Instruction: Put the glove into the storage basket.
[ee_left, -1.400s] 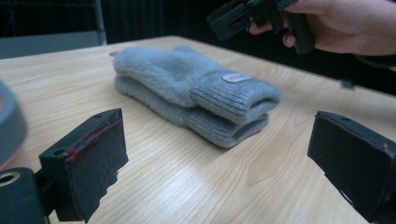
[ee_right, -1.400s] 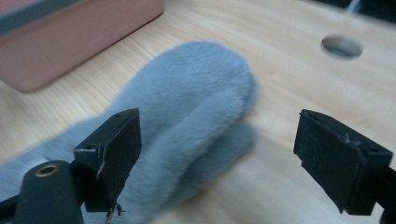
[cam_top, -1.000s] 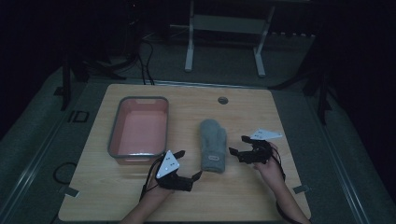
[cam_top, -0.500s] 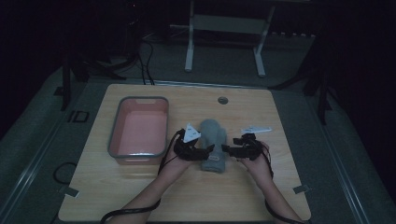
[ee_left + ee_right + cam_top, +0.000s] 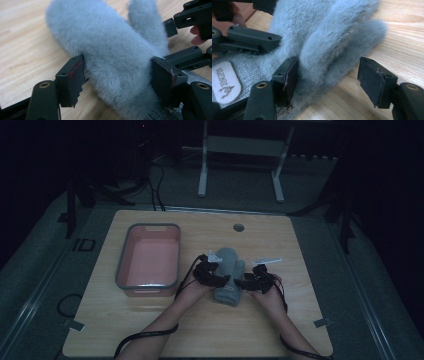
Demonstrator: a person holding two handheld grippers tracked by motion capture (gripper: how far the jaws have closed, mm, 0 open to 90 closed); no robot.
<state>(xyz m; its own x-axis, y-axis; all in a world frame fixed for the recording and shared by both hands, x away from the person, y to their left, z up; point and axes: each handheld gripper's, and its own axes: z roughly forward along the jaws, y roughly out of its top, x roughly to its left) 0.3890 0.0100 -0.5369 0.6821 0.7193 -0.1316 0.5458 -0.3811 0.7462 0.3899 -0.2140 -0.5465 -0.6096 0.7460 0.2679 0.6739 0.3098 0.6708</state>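
A grey furry mitten (image 5: 228,259) lies on the wooden table (image 5: 300,320), cuff toward me. My left gripper (image 5: 220,279) reaches in from its left side; in the left gripper view its jaws have just been closing and both pads (image 5: 75,75) press into the mitten's body (image 5: 107,45). My right gripper (image 5: 241,284) comes in from the right. Its jaws have just been closing around the mitten's thumb (image 5: 342,37): the left pad (image 5: 290,75) touches the fur, while the right pad stands apart from it. A pale label (image 5: 224,82) sits on the knitted cuff.
A grey tray with a pink inside (image 5: 148,226) stands to the left of the mitten. A round hole (image 5: 238,227) marks the table's far edge. A metal frame (image 5: 240,145) and cables (image 5: 155,180) lie on the floor beyond.
Both hands have moved in on the mitten, the left from the front of the table up and to the right, the right slightly leftward. Both pairs of jaws have narrowed.
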